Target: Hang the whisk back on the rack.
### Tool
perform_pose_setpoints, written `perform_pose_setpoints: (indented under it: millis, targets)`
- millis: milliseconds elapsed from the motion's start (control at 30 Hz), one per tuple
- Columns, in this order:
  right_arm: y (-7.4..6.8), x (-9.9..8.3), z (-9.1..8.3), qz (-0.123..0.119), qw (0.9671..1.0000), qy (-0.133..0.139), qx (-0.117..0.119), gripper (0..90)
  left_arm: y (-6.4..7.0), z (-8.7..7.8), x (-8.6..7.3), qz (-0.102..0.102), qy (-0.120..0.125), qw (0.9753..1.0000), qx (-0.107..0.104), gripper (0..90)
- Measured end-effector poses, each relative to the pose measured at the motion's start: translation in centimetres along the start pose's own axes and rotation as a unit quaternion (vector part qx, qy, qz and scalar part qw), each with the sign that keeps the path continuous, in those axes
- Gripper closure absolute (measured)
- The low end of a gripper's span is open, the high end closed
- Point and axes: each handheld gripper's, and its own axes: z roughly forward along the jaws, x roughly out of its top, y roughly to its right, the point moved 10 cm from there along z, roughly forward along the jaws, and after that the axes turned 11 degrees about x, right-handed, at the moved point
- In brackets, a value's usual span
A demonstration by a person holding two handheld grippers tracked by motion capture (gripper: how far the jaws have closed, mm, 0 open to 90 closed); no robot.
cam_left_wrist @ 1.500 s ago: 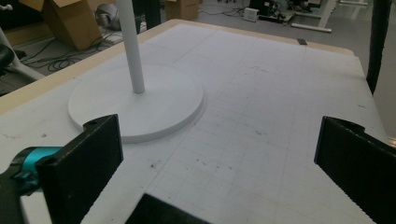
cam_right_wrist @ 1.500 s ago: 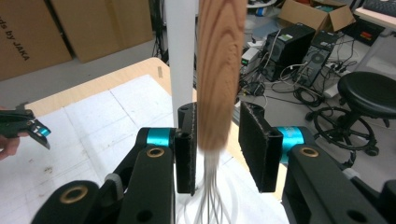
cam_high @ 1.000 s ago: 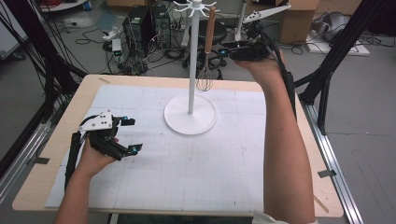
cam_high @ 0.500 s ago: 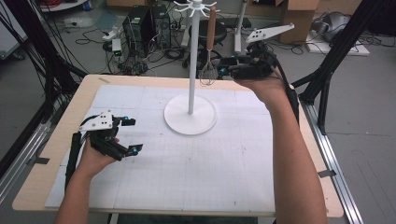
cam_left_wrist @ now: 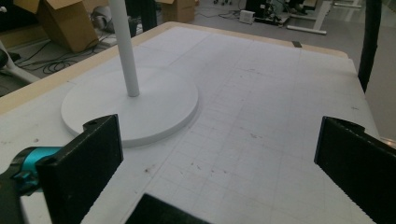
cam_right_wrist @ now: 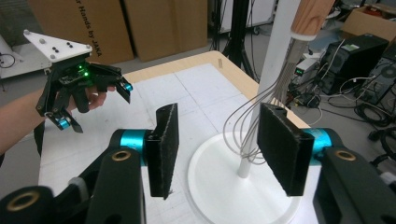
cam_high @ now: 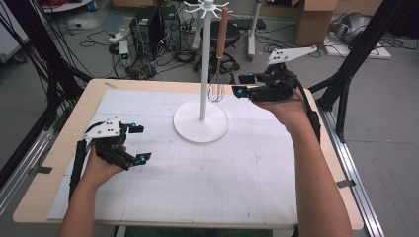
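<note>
Whisk (cam_high: 216,88), one, hanging on one white stand (cam_high: 202,74), right tool (cam_high: 243,85) spread wide beside it, left tool (cam_high: 140,143) spread wide too.

Table (cam_high: 74,126): light wooden top with rounded corners, spans most of the high view from lower left to right edge. A white gridded mat (cam_high: 207,182) lies flat on it and covers nearly the whole top, leaving a bare wood margin on all sides, widest at the left of the frame. On the mat, upper centre of the frame, sits the round white base (cam_high: 201,122) of a stand, flat on the mat, with a white pole (cam_high: 204,64) rising upright from its middle. Faint dark scuffs mark the mat right of centre
</note>
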Motion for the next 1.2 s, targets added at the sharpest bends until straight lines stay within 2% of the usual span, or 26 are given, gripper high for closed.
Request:
perform_pose_setpoints:
  millis: [200,433,667,900,1200]
  targets:
    - [-0.7,-1.1,-0.3,-0.001,1.0000,0.004,0.004,45.8,0.0,-0.1,0.2,0.000,0.005,1.0000,0.000,1.7]
    - [-1.3,-3.1,-0.6,0.000,0.9999,0.013,-0.001,39.4,0.1,-0.1,0.3,-0.002,0.008,1.0000,-0.001,1.7]
    - [-2.0,-5.0,-1.2,0.003,0.9998,0.020,0.005,34.7,0.1,-0.1,0.2,0.000,0.006,1.0000,-0.001,1.7]
    - [-2.5,-7.0,-1.6,0.006,0.9998,0.020,-0.004,31.3,0.2,-0.1,0.3,0.000,0.006,1.0000,-0.004,1.7]
    - [-2.2,-10.1,-2.2,0.027,0.9989,0.032,-0.019,28.6,0.3,0.0,0.2,-0.002,0.005,1.0000,-0.007,1.7]
